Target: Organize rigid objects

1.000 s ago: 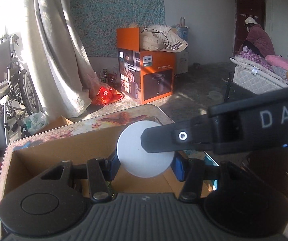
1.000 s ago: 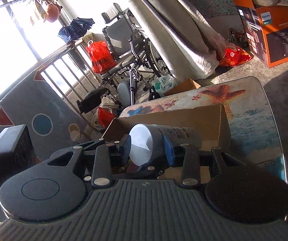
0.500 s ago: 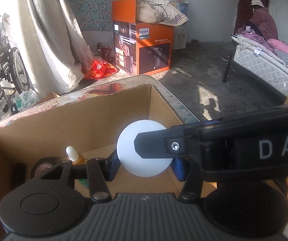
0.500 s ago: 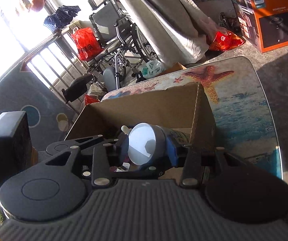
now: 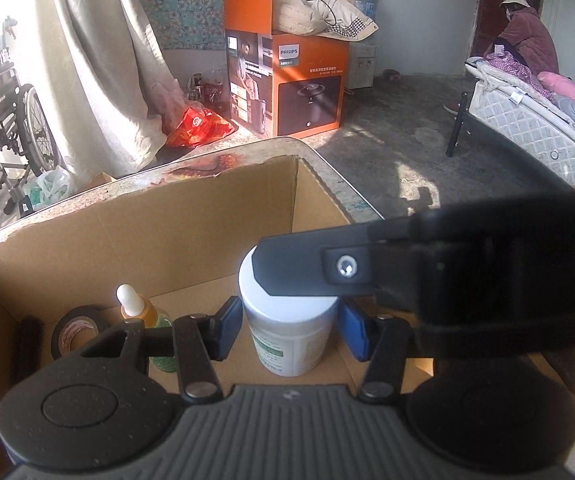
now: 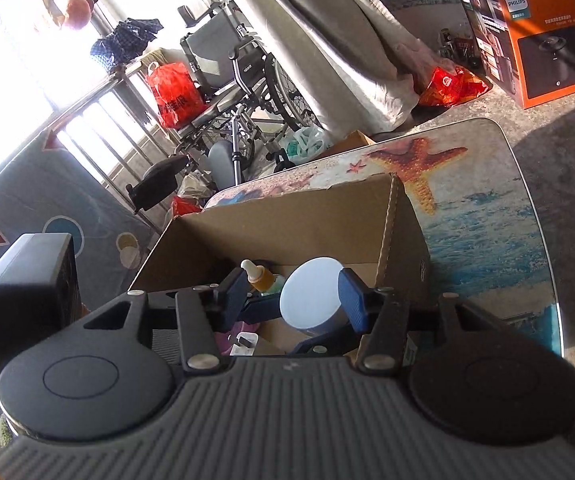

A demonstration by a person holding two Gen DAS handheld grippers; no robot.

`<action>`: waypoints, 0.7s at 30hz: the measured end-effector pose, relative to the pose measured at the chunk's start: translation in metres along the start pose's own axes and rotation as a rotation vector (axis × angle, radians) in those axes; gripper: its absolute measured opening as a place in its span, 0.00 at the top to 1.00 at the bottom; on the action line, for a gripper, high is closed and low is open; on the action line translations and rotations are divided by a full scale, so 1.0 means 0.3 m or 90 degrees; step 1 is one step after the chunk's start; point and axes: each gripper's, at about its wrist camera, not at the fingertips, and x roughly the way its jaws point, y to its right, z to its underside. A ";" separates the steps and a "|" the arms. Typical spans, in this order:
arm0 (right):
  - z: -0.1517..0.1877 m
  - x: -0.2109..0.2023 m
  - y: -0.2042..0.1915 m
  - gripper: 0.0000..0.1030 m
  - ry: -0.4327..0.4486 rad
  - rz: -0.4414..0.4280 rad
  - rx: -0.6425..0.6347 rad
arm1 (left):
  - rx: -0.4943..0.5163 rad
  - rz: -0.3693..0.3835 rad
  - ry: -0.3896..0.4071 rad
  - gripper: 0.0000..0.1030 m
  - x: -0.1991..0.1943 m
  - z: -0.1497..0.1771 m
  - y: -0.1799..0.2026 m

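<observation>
Seen from the left wrist, the left gripper point(image 5: 290, 326) reaches into an open cardboard box point(image 5: 191, 216) on the counter point(image 5: 247, 152), its blue pads point(image 5: 227, 330) set just either side of a white jar point(image 5: 289, 316) that stands upright on the box floor; whether the pads press the jar cannot be told. Beside the jar stand an amber dropper bottle point(image 5: 137, 308) and a roll of black tape point(image 5: 75, 330). The right gripper's black body crosses the frame over the jar lid. From the right wrist, the right gripper point(image 6: 293, 294) hovers with fingers spread wide above the same jar point(image 6: 312, 298), gripping nothing, the dropper bottle point(image 6: 257, 276) at its left finger. The box point(image 6: 287, 220) rests on the starfish-printed counter point(image 6: 487, 200); a wheelchair point(image 6: 231, 80) stands behind.
</observation>
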 end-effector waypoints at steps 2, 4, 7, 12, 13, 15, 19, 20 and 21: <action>0.001 -0.010 -0.001 0.51 0.004 0.001 0.001 | 0.002 -0.001 0.003 0.46 -0.004 -0.003 0.002; 0.003 -0.021 -0.003 0.51 0.009 0.002 0.003 | -0.002 -0.005 0.007 0.42 -0.014 -0.003 0.000; 0.004 -0.052 -0.013 0.50 0.024 -0.002 0.007 | -0.007 -0.009 0.025 0.33 -0.047 -0.002 0.000; 0.024 -0.146 -0.048 0.46 0.065 -0.008 0.020 | -0.010 -0.007 0.064 0.22 -0.159 0.001 0.005; 0.035 -0.176 -0.064 0.44 0.078 -0.011 0.021 | -0.010 -0.008 0.073 0.22 -0.188 0.003 0.007; 0.053 -0.223 -0.094 0.41 0.095 -0.014 0.020 | -0.007 -0.007 0.085 0.19 -0.251 0.011 0.010; 0.106 -0.328 -0.163 0.33 0.130 -0.023 0.013 | -0.009 -0.017 0.115 0.11 -0.390 0.048 0.009; 0.119 -0.352 -0.180 0.32 0.136 -0.025 0.010 | -0.010 -0.020 0.120 0.08 -0.416 0.057 0.007; 0.130 -0.368 -0.196 0.30 0.140 -0.027 0.007 | -0.013 -0.027 0.127 0.06 -0.455 0.073 0.001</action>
